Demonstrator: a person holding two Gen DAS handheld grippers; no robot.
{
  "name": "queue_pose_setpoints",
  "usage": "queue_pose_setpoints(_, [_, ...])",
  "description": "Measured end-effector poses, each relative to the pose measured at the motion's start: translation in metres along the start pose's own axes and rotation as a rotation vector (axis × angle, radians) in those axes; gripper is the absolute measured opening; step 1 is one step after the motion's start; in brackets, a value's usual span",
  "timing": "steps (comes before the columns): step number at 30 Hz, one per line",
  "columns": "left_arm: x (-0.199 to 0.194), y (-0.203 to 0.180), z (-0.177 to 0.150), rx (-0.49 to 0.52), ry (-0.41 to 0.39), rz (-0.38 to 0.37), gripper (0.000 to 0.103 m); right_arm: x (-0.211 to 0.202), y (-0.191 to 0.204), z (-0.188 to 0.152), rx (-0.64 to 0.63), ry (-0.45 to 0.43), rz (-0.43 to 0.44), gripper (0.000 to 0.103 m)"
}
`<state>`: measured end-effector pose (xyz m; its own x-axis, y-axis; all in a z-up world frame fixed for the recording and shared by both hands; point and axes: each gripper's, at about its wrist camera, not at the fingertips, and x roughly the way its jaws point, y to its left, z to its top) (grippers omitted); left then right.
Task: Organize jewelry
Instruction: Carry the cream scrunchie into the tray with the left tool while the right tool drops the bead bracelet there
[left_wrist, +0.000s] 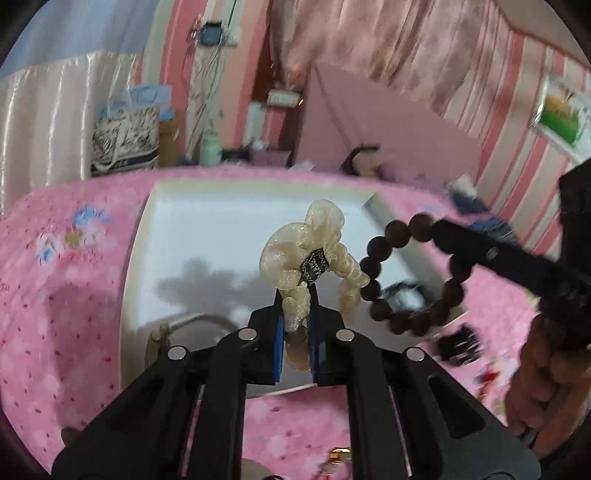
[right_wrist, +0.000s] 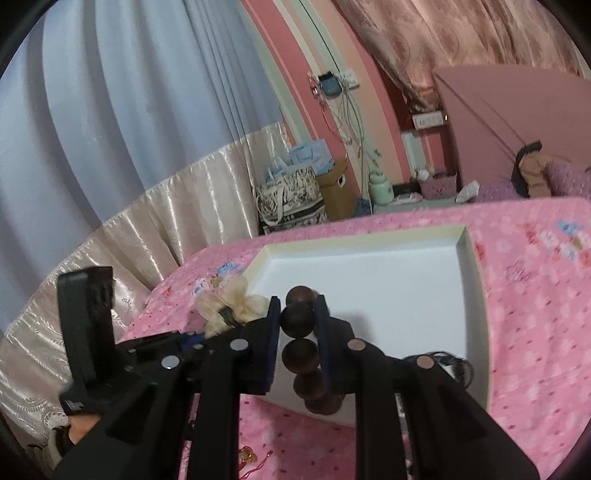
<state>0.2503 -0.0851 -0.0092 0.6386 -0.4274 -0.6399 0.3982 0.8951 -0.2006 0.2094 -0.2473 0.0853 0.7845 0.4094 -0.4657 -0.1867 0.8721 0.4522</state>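
Clamping a glittery cream-gold fabric scrunchie (left_wrist: 308, 254), ruffled and translucent with one small black label, the left gripper (left_wrist: 296, 295) sits at the lower centre of the left wrist view, its jaws nearly closed on the fabric. To the right in that view hangs a bracelet of round, matte dark brown wooden beads (left_wrist: 380, 288); about a dozen beads show, the rest blurred. The right gripper (right_wrist: 298, 310) pinches this bracelet between blue-padded jaws held a bead's width apart, at the lower centre of the right wrist view. Both pieces are in the air above one shallow white rectangular cardboard tray (right_wrist: 369, 280) with a cream rim. A dark item lies at the tray's near corner, too blurred to name. The tray rests on a pink floral bedspread (right_wrist: 535, 314), soft and speckled. Satin cream drapery (right_wrist: 177, 221) fills the left of the right wrist view.
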Motion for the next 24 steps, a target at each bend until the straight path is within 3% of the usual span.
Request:
queue_pose_setpoints(4, [0.016,0.009,-0.009,-0.042,0.057,-0.035,0.009,0.014,-0.005,-0.006,0.020,0.037,0.020,0.018])
queue_pose_setpoints(6, [0.024,0.005,-0.013,-0.022,0.069,-0.016,0.009,0.018,-0.009,-0.008,0.045,0.047,0.045,0.018])
queue_pose_setpoints(9, [0.035,0.003,-0.018,-0.011,0.095,0.024,0.014,0.022,-0.014,-0.010,0.036,0.060,-0.040,0.018])
queue_pose_setpoints(11, [0.037,-0.003,-0.020,0.033,0.088,0.082,0.014,0.024,-0.012,-0.013,-0.042,0.063,-0.214,0.018])
queue_pose_setpoints(12, [0.038,-0.009,-0.019,0.056,0.088,0.102,0.014,0.025,-0.012,-0.015,-0.063,0.070,-0.248,0.018])
queue_pose_setpoints(15, [0.039,-0.016,-0.021,0.092,0.075,0.142,0.015,0.030,-0.020,-0.018,-0.050,0.091,-0.273,0.018])
queue_pose_setpoints(18, [0.036,-0.019,-0.022,0.079,0.051,0.086,0.034,0.036,-0.023,-0.020,-0.059,0.111,-0.279,0.019])
queue_pose_setpoints(21, [0.034,-0.019,-0.020,0.062,0.039,0.055,0.045,0.036,-0.022,-0.022,-0.060,0.110,-0.280,0.026])
queue_pose_setpoints(23, [0.029,-0.017,-0.018,0.039,0.020,0.040,0.058,0.030,-0.021,-0.022,-0.055,0.092,-0.284,0.053])
queue_pose_setpoints(24, [0.024,-0.014,-0.016,0.018,0.006,0.044,0.062,0.026,-0.019,-0.020,-0.053,0.073,-0.284,0.055])
